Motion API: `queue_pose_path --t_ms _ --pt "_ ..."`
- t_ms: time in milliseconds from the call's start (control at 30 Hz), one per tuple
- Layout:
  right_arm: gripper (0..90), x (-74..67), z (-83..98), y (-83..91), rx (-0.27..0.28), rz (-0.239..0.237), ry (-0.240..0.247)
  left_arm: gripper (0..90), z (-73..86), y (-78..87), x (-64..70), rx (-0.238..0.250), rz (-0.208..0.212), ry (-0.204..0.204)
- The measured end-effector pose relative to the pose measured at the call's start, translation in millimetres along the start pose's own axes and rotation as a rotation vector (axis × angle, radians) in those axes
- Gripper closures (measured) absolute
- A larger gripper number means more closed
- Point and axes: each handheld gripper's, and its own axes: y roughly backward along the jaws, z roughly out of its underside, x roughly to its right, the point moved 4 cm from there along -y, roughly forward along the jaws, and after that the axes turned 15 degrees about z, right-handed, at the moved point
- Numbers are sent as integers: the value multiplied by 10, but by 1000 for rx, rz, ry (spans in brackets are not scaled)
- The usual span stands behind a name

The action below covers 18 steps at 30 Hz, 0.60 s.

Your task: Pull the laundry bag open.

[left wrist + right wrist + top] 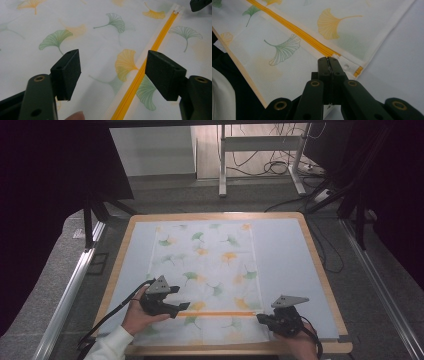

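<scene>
Two tongs: right (329,60) pinching zipper (294,30) end; left (112,72) spread above bag (205,270).

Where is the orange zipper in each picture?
High view: the zipper runs level across the cloth's near end, between both grippers.
Left gripper view: it slants from bottom middle to top right.
Right gripper view: it slants from top left down to the shut jaws.
Shared landmark: the yellow ginkgo leaf beside the zipper.

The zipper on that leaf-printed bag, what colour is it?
Bright orange-yellow; the zipper shows best in the left gripper view.
</scene>
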Motion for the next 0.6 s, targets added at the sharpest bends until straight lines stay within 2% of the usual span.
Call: queue_pose_path --t_ms 133,367,600 --pt "892 -21 1 0 0 -5 6 278 -28 -77 33 -19 20 -14" --pt "892 -40 18 -13 -8 -7 8 306 -100 -156 90 -36 62 -4" --pt "892 -52 59 9 -14 -4 6 307 -159 -304 166 -72 85 -29"
